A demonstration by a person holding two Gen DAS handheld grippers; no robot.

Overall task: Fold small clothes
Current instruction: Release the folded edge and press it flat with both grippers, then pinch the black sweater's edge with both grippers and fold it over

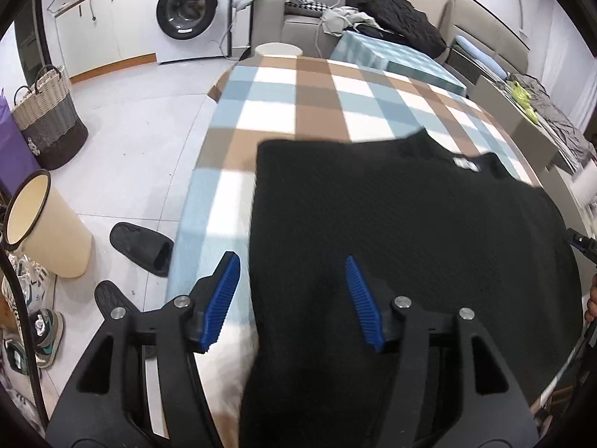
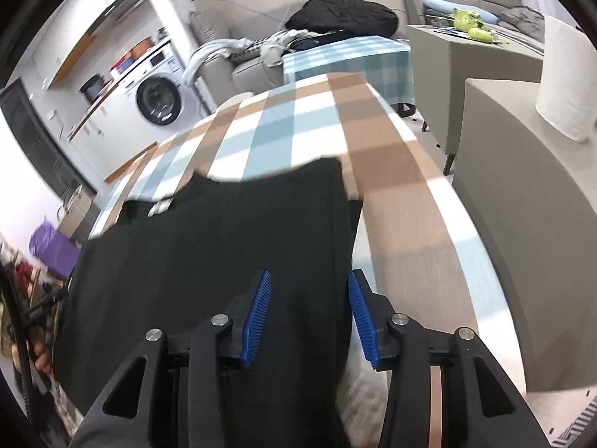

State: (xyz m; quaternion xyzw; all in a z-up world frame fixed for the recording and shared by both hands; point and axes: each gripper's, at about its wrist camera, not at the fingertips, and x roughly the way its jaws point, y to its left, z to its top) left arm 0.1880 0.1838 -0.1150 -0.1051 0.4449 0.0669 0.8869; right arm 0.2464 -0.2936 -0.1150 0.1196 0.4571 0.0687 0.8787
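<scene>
A black garment [image 1: 403, 231] lies flat on the checked tablecloth [image 1: 298, 104], its white neck label [image 1: 466, 163] toward the far side. My left gripper [image 1: 293, 280] is open above the garment's left edge, and its blue pads [image 1: 360, 298] touch no cloth. In the right wrist view the same black garment [image 2: 224, 246] lies with its right edge running between the fingers of my right gripper [image 2: 308, 298]. That gripper is open too, its pads [image 2: 257, 310] apart and clear of the fabric. The label [image 2: 161, 207] shows at the collar.
The tablecloth [image 2: 391, 194] has bare room beyond and right of the garment. On the floor at left stand a beige bin [image 1: 48, 224], a woven basket [image 1: 48, 119] and slippers [image 1: 141, 248]. A washing machine [image 1: 190, 11] and a sofa piled with clothes [image 1: 391, 18] are behind. A grey cabinet [image 2: 530, 201] borders the table's right.
</scene>
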